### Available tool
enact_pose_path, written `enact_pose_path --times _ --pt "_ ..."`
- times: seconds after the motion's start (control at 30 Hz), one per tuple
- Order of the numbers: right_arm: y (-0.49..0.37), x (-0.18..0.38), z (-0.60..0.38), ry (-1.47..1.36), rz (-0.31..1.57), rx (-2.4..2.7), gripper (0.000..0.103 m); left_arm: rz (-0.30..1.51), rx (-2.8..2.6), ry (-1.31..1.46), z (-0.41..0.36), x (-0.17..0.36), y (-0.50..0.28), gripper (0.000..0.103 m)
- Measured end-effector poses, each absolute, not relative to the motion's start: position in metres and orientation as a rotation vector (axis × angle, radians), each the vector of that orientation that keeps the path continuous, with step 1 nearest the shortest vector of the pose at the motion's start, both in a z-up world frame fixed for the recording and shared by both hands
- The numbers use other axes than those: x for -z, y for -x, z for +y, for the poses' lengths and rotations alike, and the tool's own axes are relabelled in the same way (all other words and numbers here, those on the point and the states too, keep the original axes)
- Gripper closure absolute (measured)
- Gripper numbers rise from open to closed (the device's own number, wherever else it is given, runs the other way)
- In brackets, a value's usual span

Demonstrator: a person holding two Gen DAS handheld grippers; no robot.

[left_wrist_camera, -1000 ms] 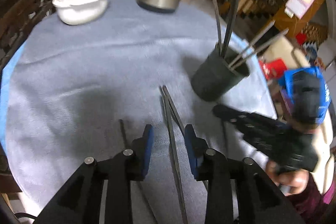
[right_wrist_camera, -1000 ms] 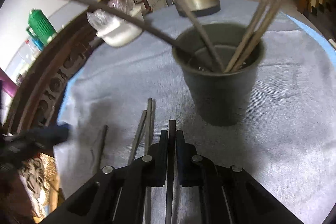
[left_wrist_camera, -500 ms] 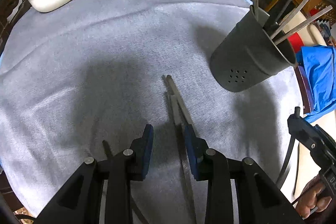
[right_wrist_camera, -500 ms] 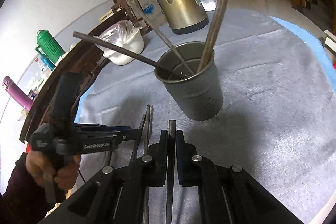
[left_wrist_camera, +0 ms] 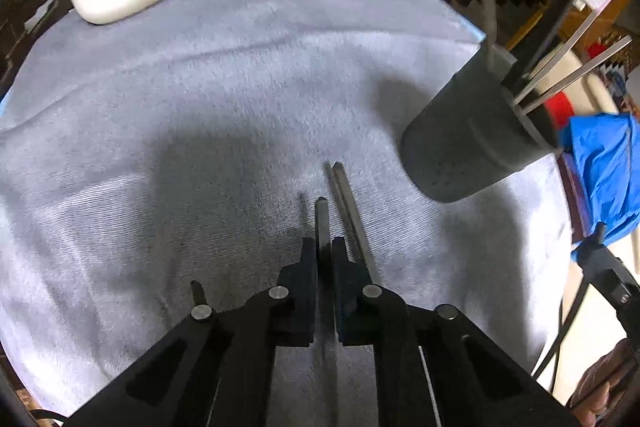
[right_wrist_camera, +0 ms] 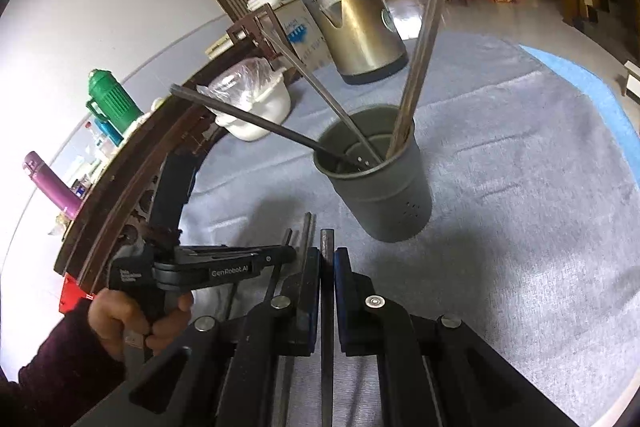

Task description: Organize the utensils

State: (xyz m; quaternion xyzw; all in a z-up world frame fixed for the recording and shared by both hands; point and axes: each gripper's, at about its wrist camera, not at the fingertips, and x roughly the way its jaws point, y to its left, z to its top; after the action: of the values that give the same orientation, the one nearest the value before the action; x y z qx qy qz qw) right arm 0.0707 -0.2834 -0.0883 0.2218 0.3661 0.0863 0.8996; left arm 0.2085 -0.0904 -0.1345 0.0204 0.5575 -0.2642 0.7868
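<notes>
on a cloth-covered worktop [left_wrist_camera: 168, 99], both grippers [left_wrist_camera: 325, 247] [right_wrist_camera: 327, 259] clamp thin, stiff, slippery metal chopsticks [left_wrist_camera: 322, 215] [right_wrist_camera: 326, 239] near one end, beside the cup [right_wrist_camera: 380, 187].

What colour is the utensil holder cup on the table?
Dark grey, with small drain holes low on its side. The utensil holder cup shows best in the right wrist view.

Dark grey holder cup [right_wrist_camera: 384, 187] upright toward tabletop's right edge, several thin metal utensils [right_wrist_camera: 420, 39] leaning out. More slim dark sticks [left_wrist_camera: 352, 211] lie flat just beside its base.
</notes>
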Motion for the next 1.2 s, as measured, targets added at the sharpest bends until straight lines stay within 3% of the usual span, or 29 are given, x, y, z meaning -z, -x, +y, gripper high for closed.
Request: enact_pose_path --times 0.37,0.73,1.2 --pt "-0.053 0.047 -0.29 -0.451 0.577 -0.196 0.095 0.893 0.565 0.094 -0.043 0.037 -0.164 0.096" --pt "-0.042 0.003 -0.3 -0.424 0.417 -0.154 0.095 0.602 0.563 0.153 -0.042 -0.041 -0.133 0.097" --pt "-0.047 -0.059 -0.331 -0.409 0.236 -0.061 0.095 0.459 0.596 0.152 -0.074 -0.1 -0.134 0.097"
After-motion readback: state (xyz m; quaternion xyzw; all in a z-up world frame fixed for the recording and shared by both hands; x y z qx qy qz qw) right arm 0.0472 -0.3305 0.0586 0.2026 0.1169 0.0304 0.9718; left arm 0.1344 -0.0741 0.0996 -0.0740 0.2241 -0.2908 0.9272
